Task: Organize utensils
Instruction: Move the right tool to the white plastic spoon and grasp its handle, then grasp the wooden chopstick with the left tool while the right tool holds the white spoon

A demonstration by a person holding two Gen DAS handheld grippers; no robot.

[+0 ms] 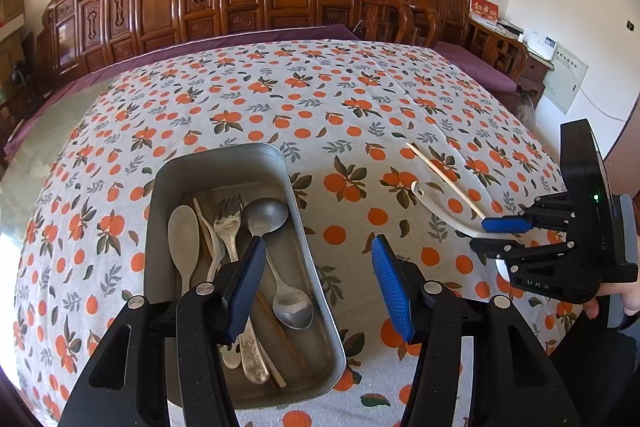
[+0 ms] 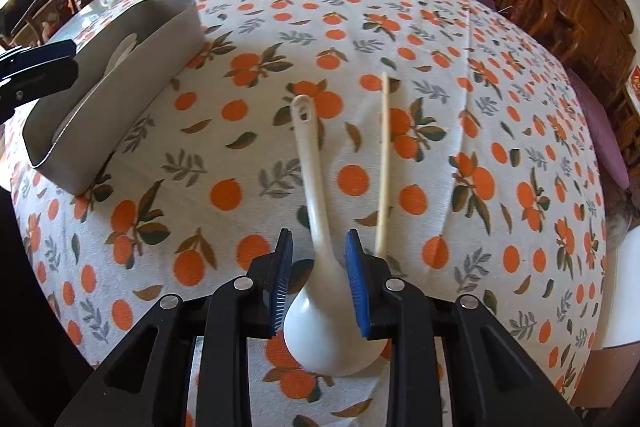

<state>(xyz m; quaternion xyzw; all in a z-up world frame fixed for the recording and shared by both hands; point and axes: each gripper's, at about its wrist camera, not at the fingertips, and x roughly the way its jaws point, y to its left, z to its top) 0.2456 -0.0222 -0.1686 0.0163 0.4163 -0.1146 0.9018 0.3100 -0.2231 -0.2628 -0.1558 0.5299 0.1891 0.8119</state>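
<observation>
- White ladle (image 2: 320, 227) lies on the counter (image 2: 240, 155), neck between the right tool (image 2: 320, 259)'s part-open pads; not gripped
- Left tool (image 1: 320, 287) half open, empty, above the tray (image 1: 296, 211)

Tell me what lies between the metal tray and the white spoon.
Only bare orange-print tablecloth, clear in the right wrist view: nothing sits between the metal tray and the white spoon.

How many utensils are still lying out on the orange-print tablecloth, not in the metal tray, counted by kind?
White plastic long-handled spoon: 1
Pale wooden chopstick: 1
Total: 2
</observation>
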